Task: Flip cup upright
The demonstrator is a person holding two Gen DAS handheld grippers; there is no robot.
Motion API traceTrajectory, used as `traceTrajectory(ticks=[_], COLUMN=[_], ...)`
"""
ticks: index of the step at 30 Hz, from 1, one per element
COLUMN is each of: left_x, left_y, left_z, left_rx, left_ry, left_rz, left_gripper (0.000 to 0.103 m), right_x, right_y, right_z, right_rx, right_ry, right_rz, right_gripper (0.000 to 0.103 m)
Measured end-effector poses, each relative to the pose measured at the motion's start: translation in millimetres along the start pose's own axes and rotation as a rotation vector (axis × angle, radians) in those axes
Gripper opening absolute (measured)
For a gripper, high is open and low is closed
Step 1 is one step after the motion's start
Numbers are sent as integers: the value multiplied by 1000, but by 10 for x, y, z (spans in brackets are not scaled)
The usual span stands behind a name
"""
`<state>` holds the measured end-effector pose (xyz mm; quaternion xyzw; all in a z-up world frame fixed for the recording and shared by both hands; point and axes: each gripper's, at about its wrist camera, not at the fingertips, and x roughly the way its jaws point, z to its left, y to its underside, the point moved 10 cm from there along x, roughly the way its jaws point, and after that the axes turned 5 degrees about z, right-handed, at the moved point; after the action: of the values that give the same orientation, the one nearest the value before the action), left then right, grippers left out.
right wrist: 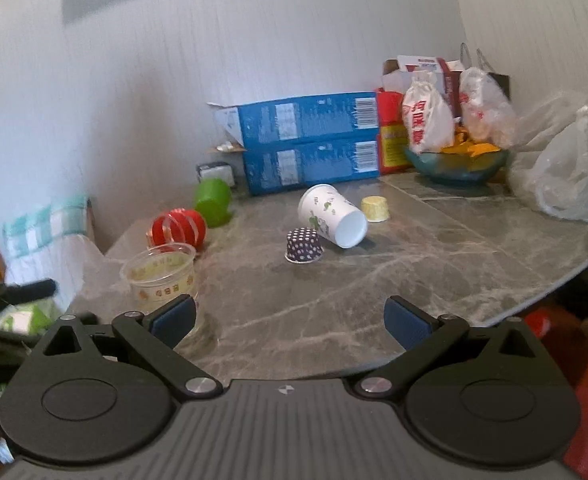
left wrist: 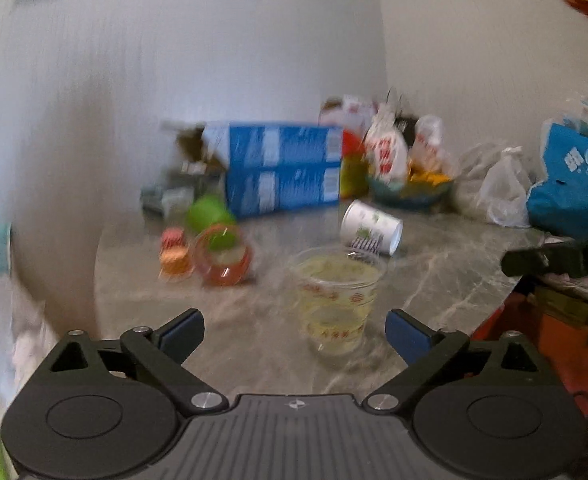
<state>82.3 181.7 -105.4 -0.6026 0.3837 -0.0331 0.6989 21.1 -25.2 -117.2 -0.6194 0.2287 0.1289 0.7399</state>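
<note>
The white paper cup (right wrist: 331,215) with green print lies on its side near the middle of the grey marble table (right wrist: 434,276), its open mouth turned toward the right wrist camera and a little to the right. Just in front of it a small dark cup with white dots (right wrist: 303,245) stands upside down, and it seems to touch the paper cup. A small yellow cup (right wrist: 375,208) sits just beside the paper cup on the far right side.

The right gripper (right wrist: 290,318) hovers over the near edge of the table with its jaws wide apart and nothing between them. The left gripper (left wrist: 294,334) is also spread open and holds nothing. In its blurred view, a clear plastic cup (left wrist: 338,296) stands upright just ahead of its fingers, and the white paper cup (left wrist: 371,229) lies behind that.

Two blue boxes (right wrist: 306,142) are stacked at the wall behind.
</note>
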Motion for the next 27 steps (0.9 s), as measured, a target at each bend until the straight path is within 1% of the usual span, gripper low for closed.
traceTrajectory(ticks=[2,3,5,7,9,12,14,16,20,27], left_x=[-152,-235,-418,-562,-643,-653,-667,-663,-683,-676], left_y=[-97,-129,-227,-298,-330,-339,-314,-288,-281,-252], left_z=[92,104,78,14,-53,-108,-151,-170,-152,-123], left_rx=[-21,-21,-18,-12,-14,-26,-25,-23,-49,-65], left_ry=[2,4,27,56,77,93,109,105,109,100], left_rz=[58,68,79,75,81,113,125,137,148,177], left_gripper=[99,99,99,99,99,99,99,99,99,99], right_x=[-131,-213,-363,-476,-575,-662,-662,-650,-623,-722], right_y=[-46,-83,-148,-196,-234,-294,-297,-282,-269,-285], right_z=[115,190,298,385,427,463,471,485,517,570], right_rx=[-23,-35,-47,-50,-51,-42,-46,-49,-53,-64], right_ry=[3,-10,-39,-61,-62,-50,-47,-50,-51,-55], right_rz=[7,5,8,28,42,21,22,27,42,25], right_gripper=[101,101,101,101,101,101,101,101,101,101])
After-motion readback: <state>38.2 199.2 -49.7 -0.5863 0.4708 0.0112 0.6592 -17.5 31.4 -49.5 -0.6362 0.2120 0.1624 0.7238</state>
